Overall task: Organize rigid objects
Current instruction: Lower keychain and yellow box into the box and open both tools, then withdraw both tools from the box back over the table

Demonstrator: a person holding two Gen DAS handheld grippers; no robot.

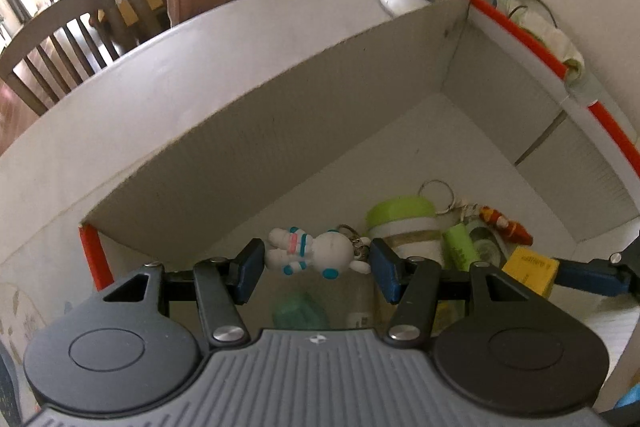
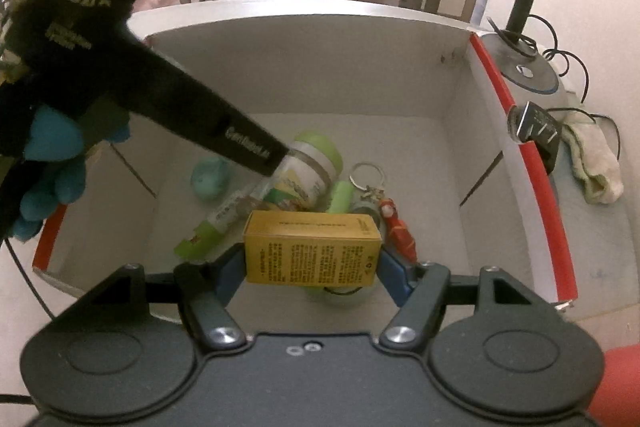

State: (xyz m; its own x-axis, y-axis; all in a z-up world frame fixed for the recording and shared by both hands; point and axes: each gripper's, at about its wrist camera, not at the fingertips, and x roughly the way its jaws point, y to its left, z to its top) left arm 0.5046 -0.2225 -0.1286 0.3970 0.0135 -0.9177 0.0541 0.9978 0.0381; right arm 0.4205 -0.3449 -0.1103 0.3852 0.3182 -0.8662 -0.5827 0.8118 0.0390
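Observation:
My left gripper (image 1: 316,263) is shut on a white astronaut keychain figure (image 1: 316,251), held crosswise between its blue pads above the open white box (image 1: 280,115). My right gripper (image 2: 312,263) is shut on a yellow carton (image 2: 312,251), also over the box (image 2: 304,75); that carton (image 1: 530,269) shows at the right of the left wrist view. On the box floor lie a green-lidded jar (image 2: 316,163), a green tube (image 2: 342,197), a red toy figure on a key ring (image 2: 398,227), a teal ball (image 2: 210,179) and a small green-capped bottle (image 2: 216,223).
The box has red edge strips (image 2: 532,163) and stands on a pale tabletop (image 1: 100,99). A lamp base with cables (image 2: 524,67) and a crumpled cloth (image 2: 596,163) sit right of the box. Wooden chairs (image 1: 56,39) stand beyond the table. A blue-gloved hand (image 2: 48,163) holds the other gripper.

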